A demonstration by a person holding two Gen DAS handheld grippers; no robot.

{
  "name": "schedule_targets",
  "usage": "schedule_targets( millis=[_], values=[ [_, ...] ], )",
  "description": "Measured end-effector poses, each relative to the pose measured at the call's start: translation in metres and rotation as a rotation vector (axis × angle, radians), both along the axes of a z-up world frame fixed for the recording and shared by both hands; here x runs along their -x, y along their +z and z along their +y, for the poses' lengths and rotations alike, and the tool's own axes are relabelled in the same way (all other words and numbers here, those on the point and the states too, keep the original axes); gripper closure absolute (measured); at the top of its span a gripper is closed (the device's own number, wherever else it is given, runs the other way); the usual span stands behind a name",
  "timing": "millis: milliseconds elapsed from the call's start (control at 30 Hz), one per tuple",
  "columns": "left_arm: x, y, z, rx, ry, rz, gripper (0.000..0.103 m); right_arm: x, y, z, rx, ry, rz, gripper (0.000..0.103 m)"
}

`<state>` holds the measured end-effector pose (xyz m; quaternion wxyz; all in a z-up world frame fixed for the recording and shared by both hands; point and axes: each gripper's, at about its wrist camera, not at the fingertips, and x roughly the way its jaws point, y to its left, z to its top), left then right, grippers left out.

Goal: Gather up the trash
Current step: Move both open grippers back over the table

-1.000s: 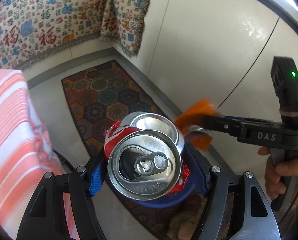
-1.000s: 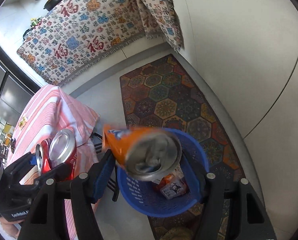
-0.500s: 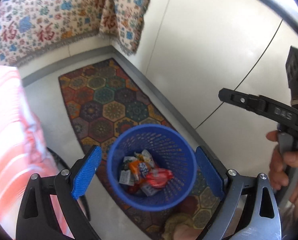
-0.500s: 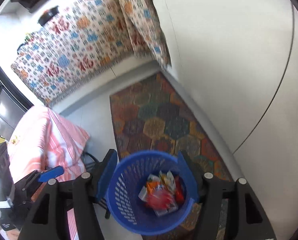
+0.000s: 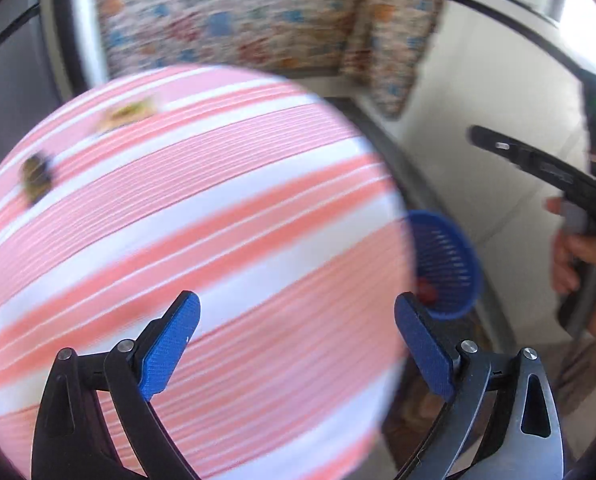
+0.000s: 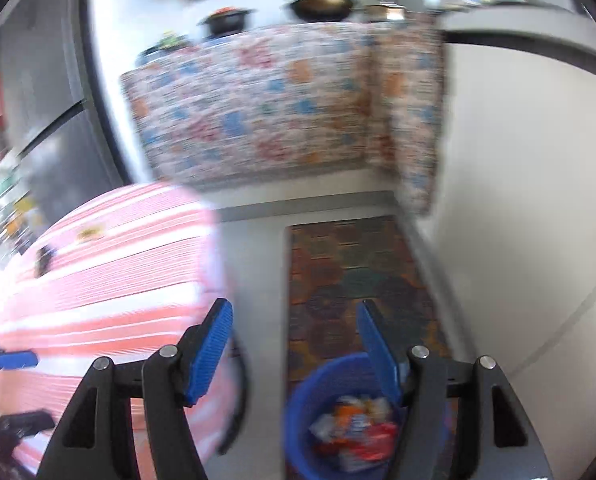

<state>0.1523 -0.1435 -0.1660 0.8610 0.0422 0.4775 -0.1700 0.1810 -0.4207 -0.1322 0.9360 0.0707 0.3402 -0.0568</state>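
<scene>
Left hand-held gripper (image 5: 296, 344) stands wide and empty, jaws just opened further; right hand-held gripper (image 6: 294, 350) half open, empty. Two small wrappers (image 5: 36, 178) lie on the striped desk (image 5: 202, 216), well apart from the blue bin (image 6: 310, 424). Judged light, crinkly, slippery: pinch an edge.

A home kitchen: pots (image 6: 322, 7) above a cloth-draped counter (image 6: 258, 112), floor rug (image 6: 354, 276).

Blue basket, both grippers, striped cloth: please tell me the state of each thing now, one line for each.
Blue basket: upright on the floor beside the table, holding trash.
Trash: lying inside the basket, blurred.
Left gripper: open, empty, jaws just opened wider.
Right gripper: open, empty, jaws just opened a little.
Striped cloth: spread over the table, two small blurred items on it.
</scene>
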Motion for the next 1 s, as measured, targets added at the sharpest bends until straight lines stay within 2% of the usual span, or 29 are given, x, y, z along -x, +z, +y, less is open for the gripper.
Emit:
schedule_targets(
  millis=[133,267,400,433,567,667,1000],
  values=[
    [-0.013,-0.018,0.074,-0.051,0.19,0.003,0.005,-0.016,-0.011,0.095,-0.002,0.195,0.025,0.037],
    [-0.029,-0.032,0.123,-0.106,0.332,0.012,0.005,-0.025,-0.036,0.181,0.041,0.382,0.108,0.037],
    [-0.044,-0.038,0.145,-0.113,0.382,0.005,0.0,-0.035,-0.058,0.232,0.141,0.485,0.179,0.037],
    [-0.049,-0.039,0.148,-0.112,0.377,-0.001,0.0,-0.038,-0.062,0.239,0.15,0.5,0.198,0.037],
    [-0.076,-0.04,0.155,-0.106,0.384,0.005,0.0,-0.049,-0.063,0.249,0.126,0.491,0.196,0.028],
    [-0.097,-0.041,0.159,-0.105,0.408,-0.021,0.0,-0.05,-0.066,0.254,0.131,0.484,0.178,0.024],
    [-0.203,-0.045,0.171,-0.105,0.508,-0.032,0.0,-0.051,-0.069,0.257,0.135,0.482,0.143,0.023]
  ],
)
